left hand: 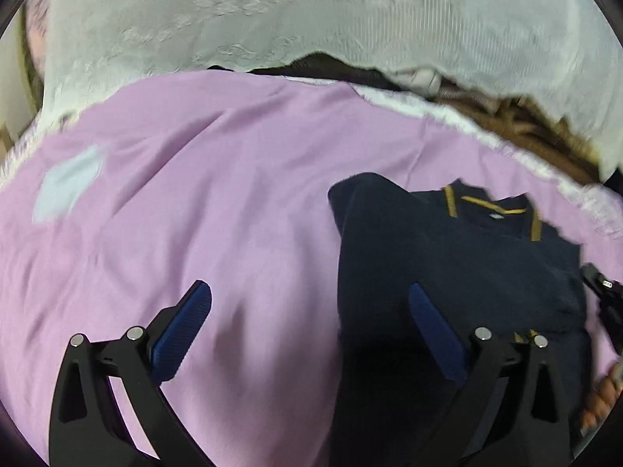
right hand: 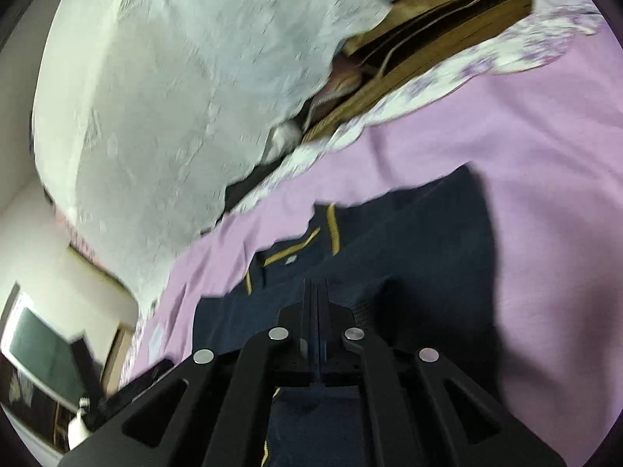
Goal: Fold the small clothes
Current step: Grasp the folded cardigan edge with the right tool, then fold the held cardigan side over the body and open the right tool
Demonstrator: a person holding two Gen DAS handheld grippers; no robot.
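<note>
A pink bed sheet [left hand: 187, 179] fills most of both views and serves as the folding surface; its white patterned border [left hand: 447, 116] runs along the far edge, toward twelve o'clock in the left wrist view. Beyond it hangs a pale lace curtain [left hand: 272, 19], with brown wooden furniture [right hand: 436, 27] showing below its hem.

The task's thing, a navy polo shirt [left hand: 459, 257] with gold trim, lies flat on the sheet at about three o'clock in the left wrist view. Its collar [left hand: 494, 206] points toward twelve o'clock, away from the person, probably so that sleeves and sides can be turned inward from the near side. The cloth at about ten o'clock of the collar looks doubled over, which suggests a fold already made, though blur leaves this uncertain.

The left claw [left hand: 311, 323] stands wide apart and holds nothing: one blue pad is over bare sheet, the other over the shirt's left edge, apparently clear of the cloth.

The right claw [right hand: 315, 303] is pressed together above the shirt's body, just at six o'clock of the collar [right hand: 296, 249]. Whether a pinch of navy cloth sits between its fingertips cannot be told, as the closed fingers hide the contact. A pinch there would suit lifting the near half for the next fold.

At the three o'clock rim of the left wrist view, part of the other tool [left hand: 603, 303] and a hand [left hand: 603, 397] appear.
</note>
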